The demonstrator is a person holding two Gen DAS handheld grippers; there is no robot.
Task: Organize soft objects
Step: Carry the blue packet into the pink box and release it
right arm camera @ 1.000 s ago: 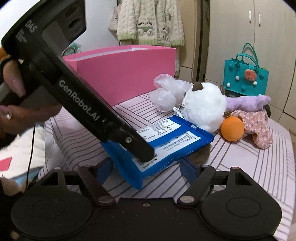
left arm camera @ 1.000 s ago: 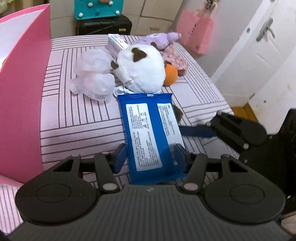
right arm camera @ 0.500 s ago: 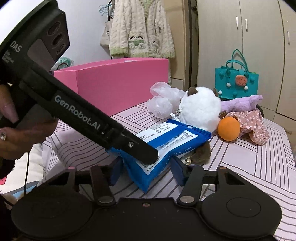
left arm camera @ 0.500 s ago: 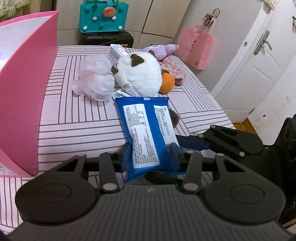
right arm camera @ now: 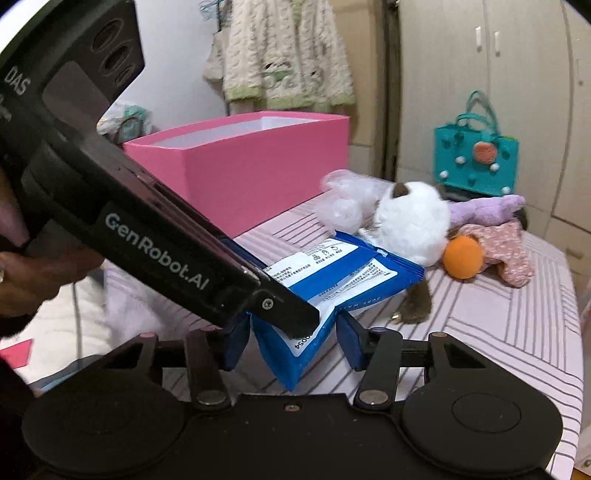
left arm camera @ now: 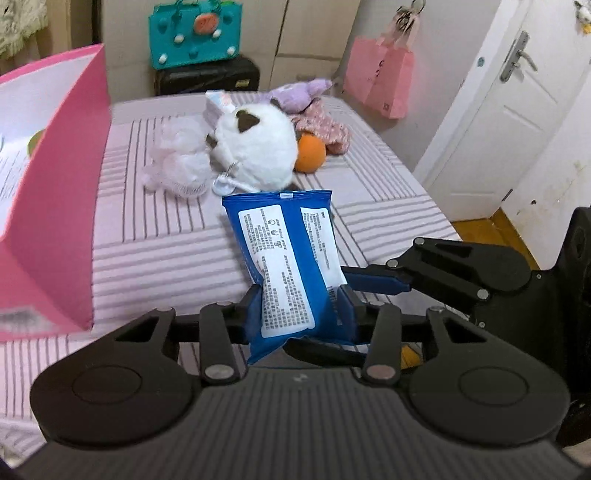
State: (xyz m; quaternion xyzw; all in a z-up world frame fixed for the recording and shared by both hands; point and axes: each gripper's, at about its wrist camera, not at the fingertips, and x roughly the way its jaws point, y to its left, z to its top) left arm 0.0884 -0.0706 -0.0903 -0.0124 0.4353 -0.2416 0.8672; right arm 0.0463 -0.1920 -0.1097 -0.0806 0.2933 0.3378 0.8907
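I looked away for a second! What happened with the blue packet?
The left gripper closed tighter on the blue packet and lifted it off the bed. The right gripper's fingers narrowed around its end too. The white plush and pink box stayed put.

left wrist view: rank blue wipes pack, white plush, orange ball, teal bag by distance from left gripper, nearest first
1. blue wipes pack: clamped between the fingers of the left gripper.
2. white plush: just beyond the pack's far end, centre.
3. orange ball: right of the plush, slightly farther.
4. teal bag: off the bed, far back.
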